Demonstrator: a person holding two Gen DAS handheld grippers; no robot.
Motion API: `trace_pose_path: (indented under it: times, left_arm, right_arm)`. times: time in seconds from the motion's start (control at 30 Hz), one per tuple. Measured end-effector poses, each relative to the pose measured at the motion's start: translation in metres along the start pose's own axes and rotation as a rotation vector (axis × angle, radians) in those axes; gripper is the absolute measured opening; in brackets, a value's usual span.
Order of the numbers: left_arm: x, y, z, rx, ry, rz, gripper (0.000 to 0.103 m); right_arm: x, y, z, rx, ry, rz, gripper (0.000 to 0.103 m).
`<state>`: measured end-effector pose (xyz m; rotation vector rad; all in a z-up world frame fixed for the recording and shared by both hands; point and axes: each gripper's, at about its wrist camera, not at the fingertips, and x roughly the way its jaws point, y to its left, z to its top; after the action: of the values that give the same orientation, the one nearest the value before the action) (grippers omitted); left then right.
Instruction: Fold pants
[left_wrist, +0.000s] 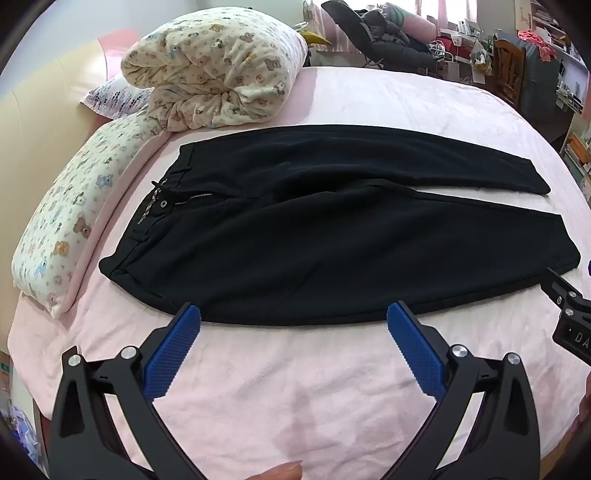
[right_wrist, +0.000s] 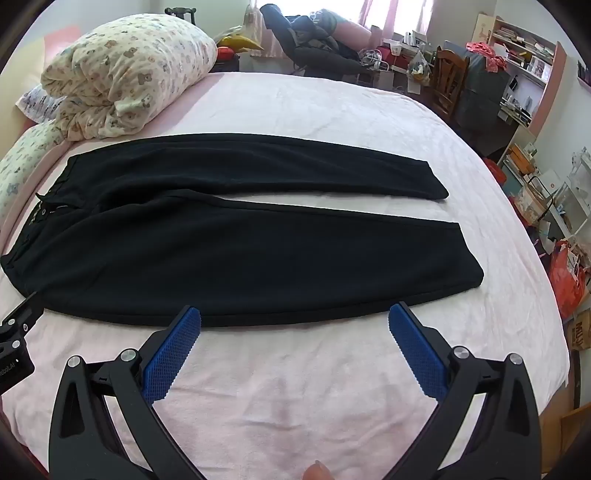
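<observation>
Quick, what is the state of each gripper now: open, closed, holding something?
Left gripper: open, holding nothing, just short of the pants.
Right gripper: open, holding nothing, at the near edge of the pants.

I saw black pants (right_wrist: 236, 236) spread flat on the pink bed (right_wrist: 332, 110), both legs apart, my right gripper (right_wrist: 294, 317) wide open at the near hem edge, left gripper (right_wrist: 16, 332) at frame's left, rolled quilt (right_wrist: 122, 74) beyond.

Two handheld grippers held side by side and level, left gripper (left_wrist: 293, 314) and right gripper (right_wrist: 294, 314), each with blue-padded fingers (left_wrist: 173, 354) spread wide, gripping nothing.
</observation>
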<state>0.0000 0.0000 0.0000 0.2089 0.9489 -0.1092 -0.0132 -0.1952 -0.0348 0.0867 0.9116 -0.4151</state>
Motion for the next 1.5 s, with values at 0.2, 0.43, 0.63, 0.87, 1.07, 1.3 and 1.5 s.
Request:
trace_pose_path:
  times: [0.2, 0.43, 0.63, 0.87, 1.07, 1.3, 1.5]
  left_arm:
    - [-0.0003, 0.0003, -0.0003, -0.002, 0.000, -0.002, 0.101]
    - [0.0000, 0.0002, -0.0003, 0.000, 0.005, 0.000, 0.101]
    - [0.0000, 0.0001, -0.0002, 0.000, 0.007, -0.002, 0.101]
    - [0.0065, 0.0004, -0.0078, 0.003, 0.006, -0.002, 0.101]
    - [0.0056, 0.0003, -0.0058, 0.001, 0.010, -0.001, 0.101]
    - [0.0066, 0.0002, -0.0078, 0.001, 0.011, 0.000, 0.101]
    - [0.0067, 0.0005, -0.0078, 0.002, 0.012, 0.000, 0.101]
  right_arm:
    - [0.0003, -0.0001, -0.0008, 0.001, 0.000, 0.004, 0.102]
    - [0.0002, -0.0009, -0.0009, 0.003, 0.000, 0.002, 0.102]
    - [0.0002, -0.0011, -0.0013, 0.001, 0.001, 0.003, 0.102]
    - [-0.0004, -0.0010, -0.0009, -0.002, -0.003, 0.002, 0.102]
    - [-0.0008, -0.0013, -0.0017, 0.000, -0.002, 0.003, 0.102]
    - [-0.0014, -0.0002, -0.0029, 0.002, -0.001, 0.002, 0.102]
    - [0.0000, -0.0059, 0.0004, 0.003, -0.002, 0.001, 0.102]
